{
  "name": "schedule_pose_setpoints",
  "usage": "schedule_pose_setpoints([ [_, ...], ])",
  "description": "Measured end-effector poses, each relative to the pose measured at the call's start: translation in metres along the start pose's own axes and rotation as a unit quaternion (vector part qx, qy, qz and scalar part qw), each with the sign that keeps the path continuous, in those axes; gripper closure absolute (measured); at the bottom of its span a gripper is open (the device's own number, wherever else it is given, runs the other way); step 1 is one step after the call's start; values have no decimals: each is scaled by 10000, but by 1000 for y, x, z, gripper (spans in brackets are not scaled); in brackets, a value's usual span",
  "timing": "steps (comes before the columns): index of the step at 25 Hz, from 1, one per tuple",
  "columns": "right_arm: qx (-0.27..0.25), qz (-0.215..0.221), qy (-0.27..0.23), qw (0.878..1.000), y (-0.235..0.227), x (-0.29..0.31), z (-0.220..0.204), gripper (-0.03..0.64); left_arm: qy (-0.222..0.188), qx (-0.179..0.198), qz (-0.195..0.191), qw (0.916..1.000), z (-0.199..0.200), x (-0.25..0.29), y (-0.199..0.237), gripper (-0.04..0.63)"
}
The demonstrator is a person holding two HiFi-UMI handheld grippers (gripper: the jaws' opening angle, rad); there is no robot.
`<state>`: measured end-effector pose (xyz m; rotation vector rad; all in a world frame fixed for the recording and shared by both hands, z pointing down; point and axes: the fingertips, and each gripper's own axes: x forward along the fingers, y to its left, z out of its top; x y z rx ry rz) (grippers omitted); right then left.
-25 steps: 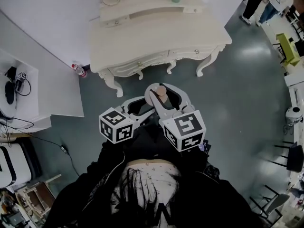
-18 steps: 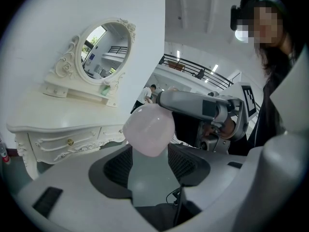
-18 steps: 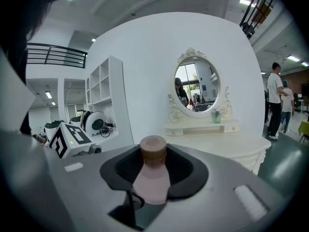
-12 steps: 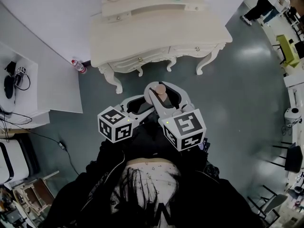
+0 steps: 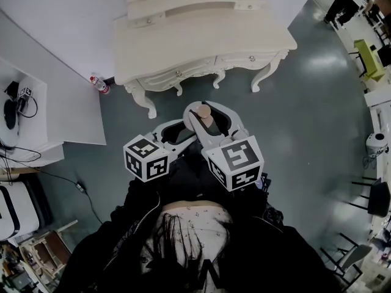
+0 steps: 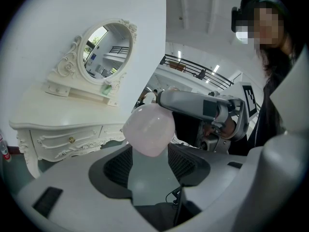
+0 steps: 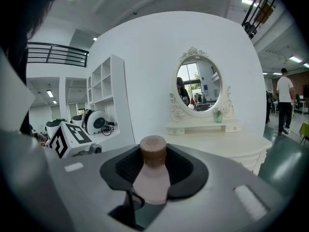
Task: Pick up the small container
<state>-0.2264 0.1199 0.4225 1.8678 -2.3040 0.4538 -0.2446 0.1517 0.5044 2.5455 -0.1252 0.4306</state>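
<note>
My right gripper is shut on a small pink bottle with a brown cap; it stands upright between the dark pads. In the head view the bottle shows at the gripper's tip, in front of the person's chest. Just left of it, my left gripper grips a pale container with a rounded pink top. Its translucent body sits between the pads. The right gripper shows behind it in the left gripper view. Both are held in the air over the grey floor.
A white dressing table with an oval mirror stands ahead, with a small green cup on its shelf. A red-capped bottle lies on the floor by its left leg. White shelving is at the left. A person stands far right.
Both grippers have shifted very slightly left in the head view, each with its container still gripped. Nothing was let go or taken.
</note>
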Motion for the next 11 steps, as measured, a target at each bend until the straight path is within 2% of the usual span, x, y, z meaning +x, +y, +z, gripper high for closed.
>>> schedule_pose_setpoints([
  [11,-91,51,-6,9999,0,16,-5,470,-28,-12,63,10000,-2,1,17,384],
])
